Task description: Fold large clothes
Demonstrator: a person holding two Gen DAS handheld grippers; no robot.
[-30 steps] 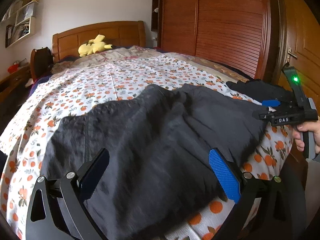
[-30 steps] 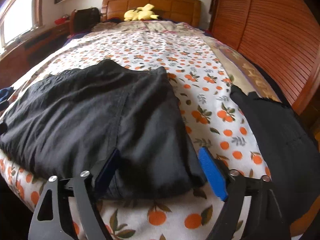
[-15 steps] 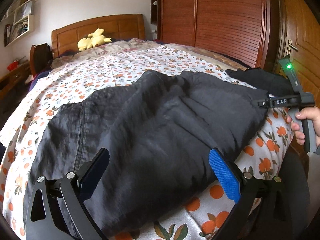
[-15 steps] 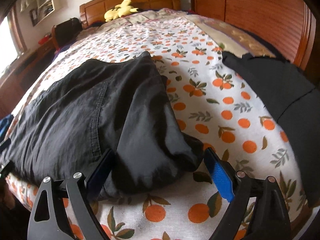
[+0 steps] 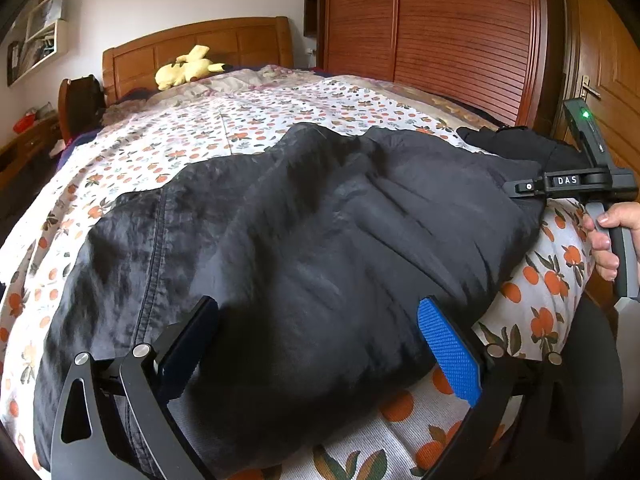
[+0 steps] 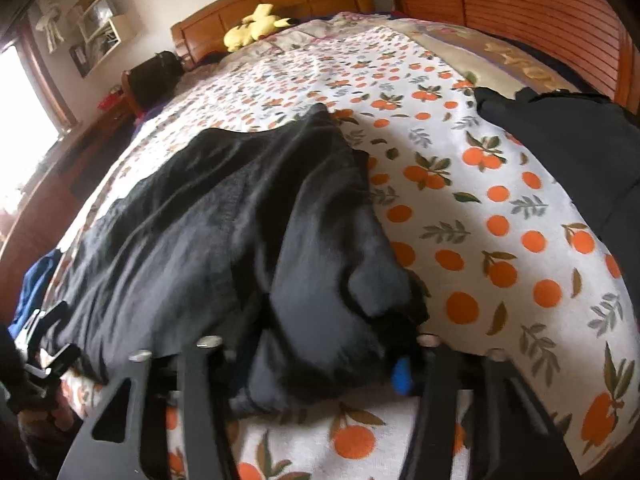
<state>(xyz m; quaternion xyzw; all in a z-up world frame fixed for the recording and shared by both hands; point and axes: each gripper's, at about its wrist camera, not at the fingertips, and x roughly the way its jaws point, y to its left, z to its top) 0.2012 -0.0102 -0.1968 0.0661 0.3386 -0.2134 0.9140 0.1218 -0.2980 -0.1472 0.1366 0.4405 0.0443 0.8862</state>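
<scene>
black garment (image 5: pixel 320 240) spread on bed (image 5: pixel 280 120) | left gripper (image 5: pixel 320 344) wide open over its near edge, gripping nothing | right gripper (image 6: pixel 320 360) closing on bunched corner

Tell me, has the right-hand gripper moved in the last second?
Yes. The right gripper has dipped toward the orange-print bedspread, its jaws closing around the black garment's bunched corner.
</scene>
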